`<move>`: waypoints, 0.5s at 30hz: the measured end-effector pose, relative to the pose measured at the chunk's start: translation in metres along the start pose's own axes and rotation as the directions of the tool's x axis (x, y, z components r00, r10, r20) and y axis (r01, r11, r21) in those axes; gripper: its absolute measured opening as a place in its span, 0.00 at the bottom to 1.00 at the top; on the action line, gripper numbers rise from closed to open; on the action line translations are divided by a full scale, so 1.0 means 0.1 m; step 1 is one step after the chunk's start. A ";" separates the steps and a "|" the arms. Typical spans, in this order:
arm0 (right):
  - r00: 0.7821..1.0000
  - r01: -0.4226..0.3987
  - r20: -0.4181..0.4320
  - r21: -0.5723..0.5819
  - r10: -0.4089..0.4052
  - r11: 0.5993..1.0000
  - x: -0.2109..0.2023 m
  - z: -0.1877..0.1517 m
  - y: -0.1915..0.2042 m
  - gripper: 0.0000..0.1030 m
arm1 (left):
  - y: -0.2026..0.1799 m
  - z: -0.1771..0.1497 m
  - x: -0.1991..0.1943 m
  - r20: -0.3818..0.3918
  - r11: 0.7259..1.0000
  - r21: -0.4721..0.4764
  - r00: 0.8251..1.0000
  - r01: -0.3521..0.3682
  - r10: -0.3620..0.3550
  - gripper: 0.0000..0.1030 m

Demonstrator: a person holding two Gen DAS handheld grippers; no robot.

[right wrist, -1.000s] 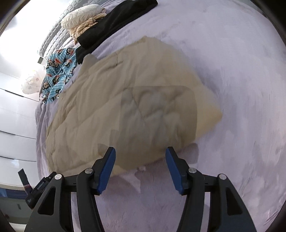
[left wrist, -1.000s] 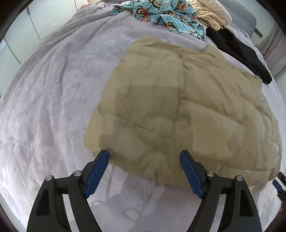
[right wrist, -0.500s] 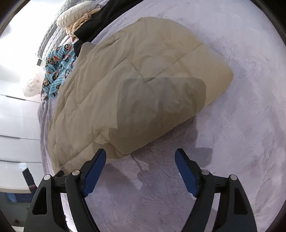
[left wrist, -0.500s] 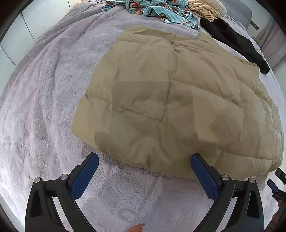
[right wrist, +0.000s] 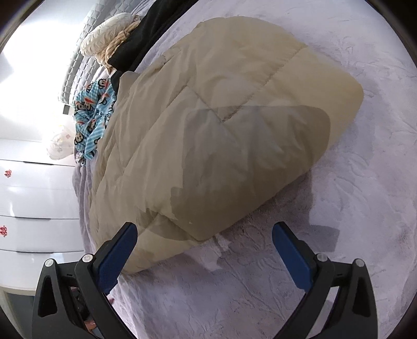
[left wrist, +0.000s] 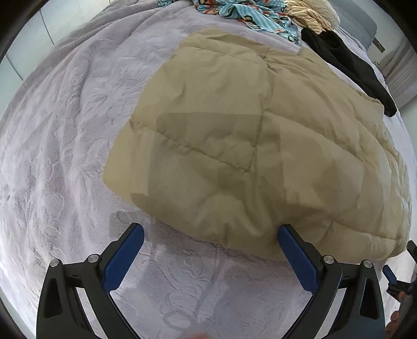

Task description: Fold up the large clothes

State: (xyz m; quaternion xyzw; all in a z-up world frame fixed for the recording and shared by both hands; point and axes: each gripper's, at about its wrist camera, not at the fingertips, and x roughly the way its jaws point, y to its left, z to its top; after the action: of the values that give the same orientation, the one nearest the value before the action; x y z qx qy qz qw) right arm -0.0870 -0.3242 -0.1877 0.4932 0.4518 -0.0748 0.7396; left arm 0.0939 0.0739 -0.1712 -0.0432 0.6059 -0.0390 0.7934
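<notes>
A tan quilted padded coat (left wrist: pixel 260 146) lies folded on the lilac bedspread (left wrist: pixel 65 135). My left gripper (left wrist: pixel 211 234) hovers wide open over its near edge, nothing between the blue pads. In the right wrist view the same coat (right wrist: pixel 221 125) fills the middle of the picture. The jaws of my right gripper (right wrist: pixel 206 234) are opening above the coat's near corner, and the pads press on nothing. The right gripper's tip (left wrist: pixel 391 273) shows at the right edge of the left wrist view.
Behind the coat lie a blue cartoon-print garment (left wrist: pixel 255 13), a cream striped garment (left wrist: pixel 310 14) and a black garment (left wrist: pixel 346 62). A white drawer unit (right wrist: pixel 34 208) stands beside the bed in the right wrist view. Bare bedspread (right wrist: pixel 351 234) spreads in front of the coat.
Both grippers' jaws have spread wider. The coat's near edge lies lower and flatter on the bed, and the right gripper has sunk a little and rolled.
</notes>
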 end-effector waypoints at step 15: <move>0.984 -0.163 -0.040 0.161 0.171 0.974 0.09 0.08 -0.30 1.00 | 0.62 -0.16 0.02 0.063 0.826 -0.331 0.884 0.457 -0.464 1.00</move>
State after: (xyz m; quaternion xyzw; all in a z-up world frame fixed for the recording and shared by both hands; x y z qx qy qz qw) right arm -0.0934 -0.3429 -0.2130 0.5878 0.4211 -0.0345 0.6899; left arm 0.0798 0.1351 -0.1848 -0.3222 0.5830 -0.1256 0.7352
